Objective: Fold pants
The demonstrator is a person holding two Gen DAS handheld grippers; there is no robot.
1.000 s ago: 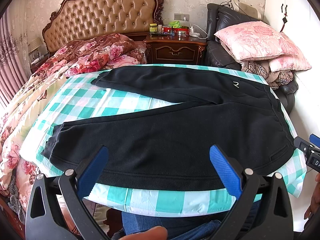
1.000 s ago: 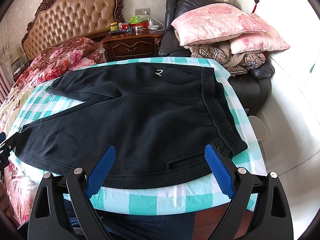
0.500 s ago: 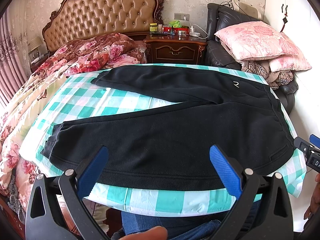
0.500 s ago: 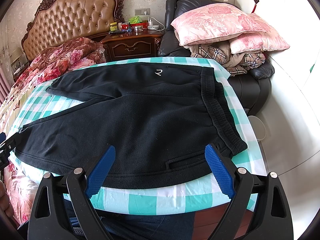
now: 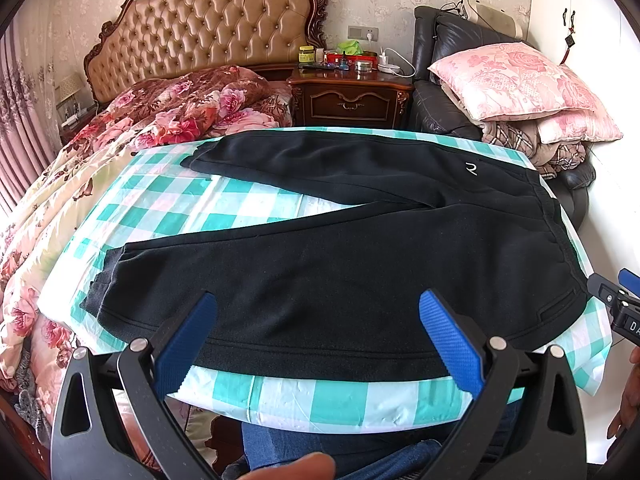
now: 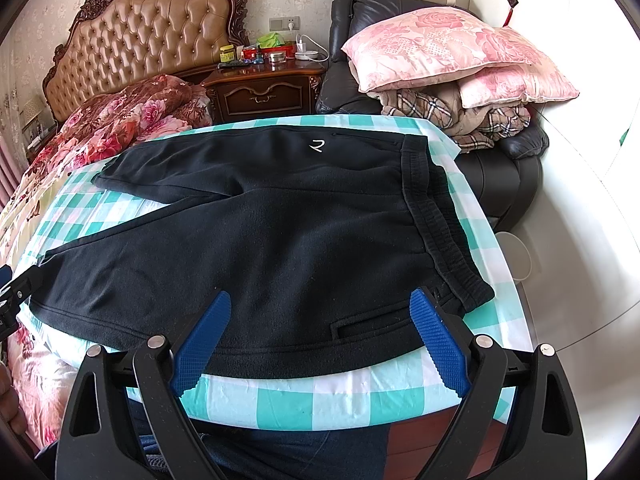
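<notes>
Where a checkered sheet (image 5: 248,208) covers the table, black pants (image 5: 360,264) lie flat.

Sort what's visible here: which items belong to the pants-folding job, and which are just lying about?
Job:
black pants, spread flat
checked cloth beneath them
left gripper, open
right gripper, open

Lying about:
pink pillows on the armchair
floral quilt
nightstand with its clutter

left gripper (image 5: 318,340): black frame, blue ribbed pads, silver screws | right gripper (image 6: 320,342): same | person: blue denim trousers (image 5: 280,446), frame bottom
</notes>
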